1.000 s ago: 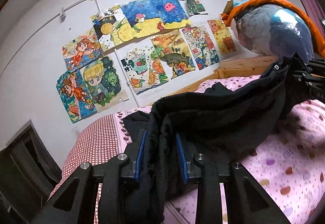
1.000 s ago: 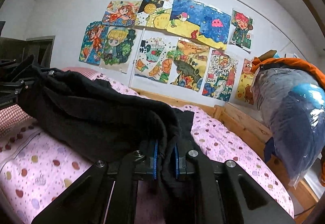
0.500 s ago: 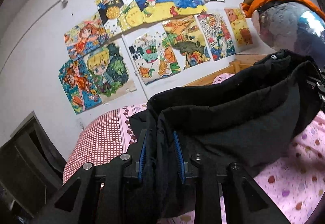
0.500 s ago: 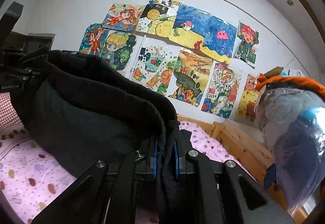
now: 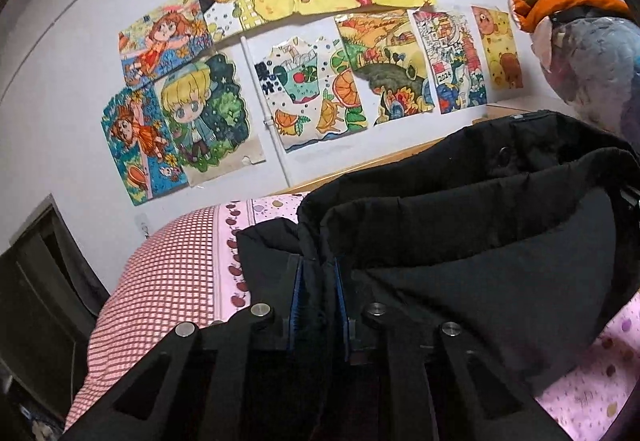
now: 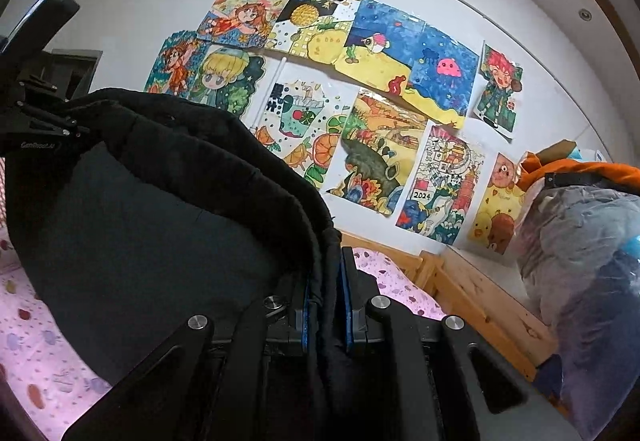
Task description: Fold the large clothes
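the left gripper [image 5: 318, 289] has its blue pads [image 5: 297, 293] nearly together and closing on a bunched edge of the black garment [image 5: 480, 253], cloth plainly pinched between them. the right gripper [image 6: 327, 293] is clamped almost fully on another edge of the same garment [image 6: 152, 225], its pads hidden but for thin blue strips either side of the fabric. between the two the thick dark cloth is held up and spread, sagging in a deep pouch above the pink dotted bedsheet [image 5: 592, 393], with part of it trailing toward the red checked pillow [image 5: 168, 281]. beyond lie the wooden bed frame [image 6: 472, 293], a wall of children's drawings [image 5: 304, 81], and a plastic-wrapped bundle [image 6: 584, 273] at the bed's end. the likely trouble: the garment looks heavy and the grips are on rolled, doubled edges, so a layer could slide out of one pinch and the fold would land crooked. the slack middle could also crease or drag on the sheet, and a wide swing may brush the bundle.
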`<action>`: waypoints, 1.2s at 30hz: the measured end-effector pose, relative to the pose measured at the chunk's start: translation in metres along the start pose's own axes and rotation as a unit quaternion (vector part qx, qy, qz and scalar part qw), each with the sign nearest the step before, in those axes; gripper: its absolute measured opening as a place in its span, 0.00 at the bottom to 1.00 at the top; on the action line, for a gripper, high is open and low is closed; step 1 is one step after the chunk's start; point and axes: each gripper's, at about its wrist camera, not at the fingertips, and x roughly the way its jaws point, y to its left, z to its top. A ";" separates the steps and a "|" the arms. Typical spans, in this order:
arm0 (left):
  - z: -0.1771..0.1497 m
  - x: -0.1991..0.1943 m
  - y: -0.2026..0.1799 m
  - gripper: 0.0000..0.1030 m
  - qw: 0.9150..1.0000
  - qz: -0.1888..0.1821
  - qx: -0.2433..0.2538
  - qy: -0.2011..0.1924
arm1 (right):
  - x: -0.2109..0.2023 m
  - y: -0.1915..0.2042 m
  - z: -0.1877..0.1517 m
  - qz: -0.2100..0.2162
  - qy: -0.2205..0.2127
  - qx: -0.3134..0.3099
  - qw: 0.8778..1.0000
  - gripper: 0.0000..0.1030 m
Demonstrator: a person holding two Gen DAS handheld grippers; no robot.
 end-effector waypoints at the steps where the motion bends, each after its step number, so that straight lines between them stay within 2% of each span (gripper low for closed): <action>1: 0.001 0.004 0.000 0.13 1.000 0.000 0.001 0.000 | 0.004 0.001 -0.001 -0.002 -0.001 -0.004 1.000 0.11; 9: 0.016 0.032 -0.001 0.10 0.999 0.023 0.005 -0.042 | 0.049 0.006 0.011 -0.025 -0.014 0.004 1.000 0.09; 14: 0.035 0.054 0.010 0.10 0.999 0.028 -0.013 -0.038 | 0.085 0.006 0.026 -0.023 -0.006 0.015 1.000 0.09; 20: 0.046 0.077 0.013 0.10 0.998 0.042 0.004 -0.045 | 0.125 0.011 0.038 -0.022 0.010 0.003 1.000 0.09; 24: 0.053 0.095 0.013 0.09 0.999 0.040 0.014 -0.010 | 0.147 0.017 0.039 -0.011 0.024 -0.005 1.000 0.09; 27: 0.058 0.113 0.010 0.09 0.998 0.040 0.041 0.013 | 0.164 0.021 0.034 -0.002 0.029 -0.019 0.999 0.09; 31: 0.059 0.143 0.002 0.09 0.997 0.040 0.065 0.013 | 0.195 0.022 0.023 0.018 0.051 -0.016 0.998 0.09; 36: 0.049 0.185 0.001 0.09 0.998 0.019 0.040 0.034 | 0.231 0.023 0.008 0.062 0.099 0.003 0.993 0.09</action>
